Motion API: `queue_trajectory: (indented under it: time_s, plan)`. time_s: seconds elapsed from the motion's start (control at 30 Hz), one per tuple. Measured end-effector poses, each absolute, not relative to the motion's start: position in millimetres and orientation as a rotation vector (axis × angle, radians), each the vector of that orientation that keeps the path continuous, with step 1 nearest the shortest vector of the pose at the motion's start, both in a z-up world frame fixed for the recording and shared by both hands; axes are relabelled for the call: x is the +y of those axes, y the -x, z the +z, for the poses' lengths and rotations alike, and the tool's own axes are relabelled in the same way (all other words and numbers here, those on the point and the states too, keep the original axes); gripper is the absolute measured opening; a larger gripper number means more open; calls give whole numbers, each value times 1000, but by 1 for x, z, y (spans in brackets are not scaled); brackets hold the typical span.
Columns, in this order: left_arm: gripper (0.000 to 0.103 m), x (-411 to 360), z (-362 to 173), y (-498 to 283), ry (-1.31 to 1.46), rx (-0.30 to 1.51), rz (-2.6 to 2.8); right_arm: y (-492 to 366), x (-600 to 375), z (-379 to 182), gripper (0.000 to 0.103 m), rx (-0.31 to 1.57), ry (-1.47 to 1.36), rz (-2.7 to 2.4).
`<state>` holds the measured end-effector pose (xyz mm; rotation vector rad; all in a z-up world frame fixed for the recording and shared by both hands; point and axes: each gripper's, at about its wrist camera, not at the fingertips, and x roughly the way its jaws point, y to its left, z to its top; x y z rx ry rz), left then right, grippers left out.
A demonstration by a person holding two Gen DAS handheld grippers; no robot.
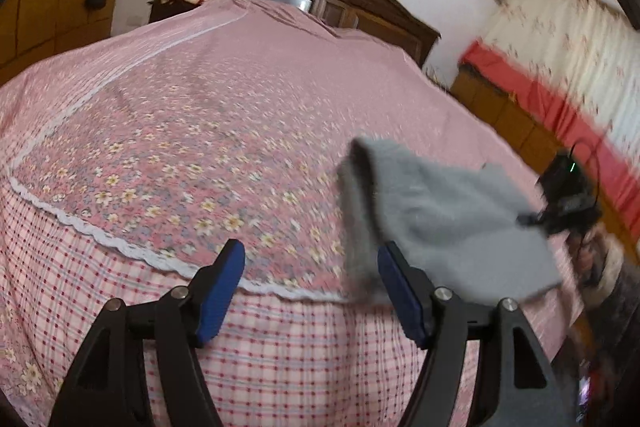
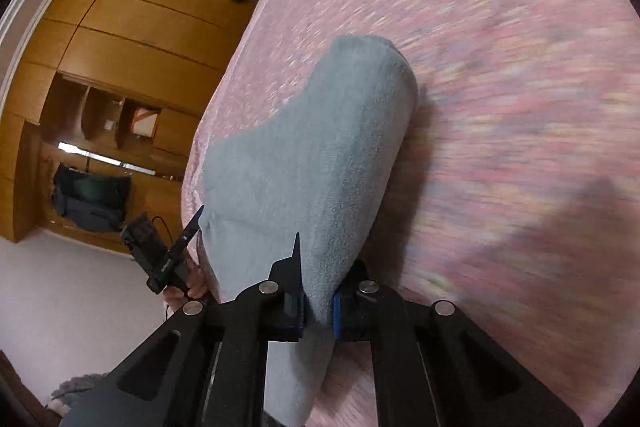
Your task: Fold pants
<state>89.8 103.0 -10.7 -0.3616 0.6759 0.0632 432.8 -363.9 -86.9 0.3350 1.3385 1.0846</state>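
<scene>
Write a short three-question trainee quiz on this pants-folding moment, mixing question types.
1. True or false: the right gripper is shut on the grey fleece pants.
2. Multiple choice: the blue-padded fingers of the left gripper are A) clamped on the pants, B) open with nothing pinched between them, C) closed on the lace trim.
3. Fill in: the pants are over a bed with a pink ____-patterned bedspread.

Key
1. True: both pads press on the fabric in the right wrist view.
2. B: the jaws stand wide; the pants only pass beside the right-hand finger.
3. Floral, with small flowers, a white lace border and a checked panel below it.
</scene>
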Motion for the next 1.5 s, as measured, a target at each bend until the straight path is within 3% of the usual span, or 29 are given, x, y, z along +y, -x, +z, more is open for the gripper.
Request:
queue_trajectory:
  time_s: [0.2,0.43,0.77,0.97,1.07,1.27,1.37,1.43,1.5]
  plan:
    - [73,78,-20,-103,270,732,53,-452,-421,-67,10,1333,-358,974]
    - [73,74,-24,-119,309,734,58,-450,-439,-99,20,1356,-511,949]
    - [73,52,-9,-107,344,721,56,-416,-452,-107,25,1281,-675,984]
    - [73,-34,48,-145,233,647,-106,-398,-464,-118,27,1252,-752,1052]
    - [78,-105,78,-183,177,608,-259,-395,-470,-120,27,1234,-720,1085]
    - [81,-212,72,-270,183,724,-424,-388,-458,-119,26,1198,-672,1119]
    - [72,-249,42,-288,166,806,-455,-388,-466,-124,14,1195,-636,1099]
    - [56,-265,28,-295,159,838,-466,-386,-464,-124,13,1191,-615,1086]
    - [47,-278,15,-297,168,866,-479,-386,-462,-125,12,1195,-614,1084]
